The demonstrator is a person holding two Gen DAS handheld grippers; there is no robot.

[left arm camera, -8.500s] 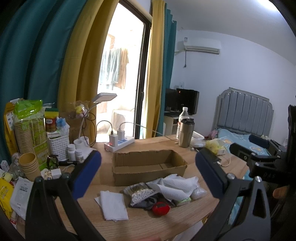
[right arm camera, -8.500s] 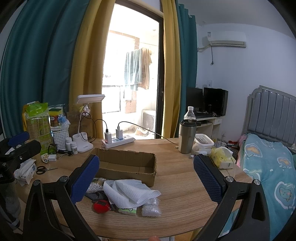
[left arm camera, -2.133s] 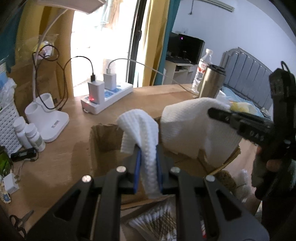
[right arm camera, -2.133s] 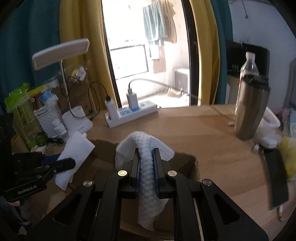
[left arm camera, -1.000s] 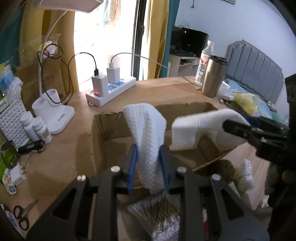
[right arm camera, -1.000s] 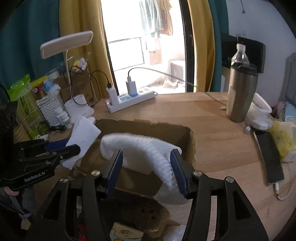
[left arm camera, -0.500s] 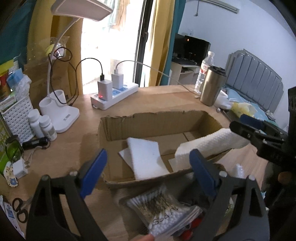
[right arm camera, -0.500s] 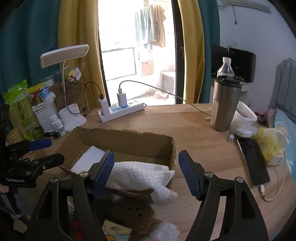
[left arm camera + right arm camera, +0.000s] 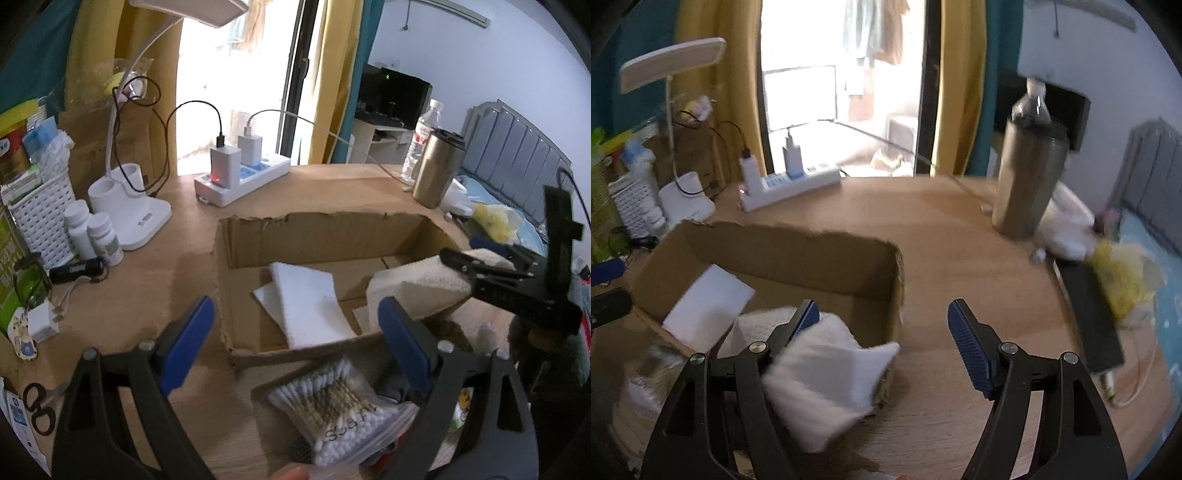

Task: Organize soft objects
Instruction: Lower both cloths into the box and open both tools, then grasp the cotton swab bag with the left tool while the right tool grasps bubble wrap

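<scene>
An open cardboard box (image 9: pixel 317 236) (image 9: pixel 798 254) stands on the wooden desk. A folded white cloth (image 9: pixel 310 302) (image 9: pixel 709 302) lies flat inside it. A second white waffle cloth (image 9: pixel 417 288) (image 9: pixel 827 373) hangs over the box's near right wall. My left gripper (image 9: pixel 295 332) is open and empty above the box's front wall. My right gripper (image 9: pixel 882 332) is open, its left finger touching the draped cloth; it also shows in the left wrist view (image 9: pixel 491 269). A bag of cotton swabs (image 9: pixel 340 406) lies in front of the box.
A power strip (image 9: pixel 243 177) with chargers, a white lamp base (image 9: pixel 129 206), pill bottles (image 9: pixel 92 236) and a white basket (image 9: pixel 40 218) stand behind and left of the box. A steel tumbler (image 9: pixel 1027 177), a phone (image 9: pixel 1089 314) and a yellow bag (image 9: pixel 1123 273) lie right.
Both grippers opened and let their cloths go into the box. The right gripper has since moved lower and closer to the box's right end, against the draped cloth.
</scene>
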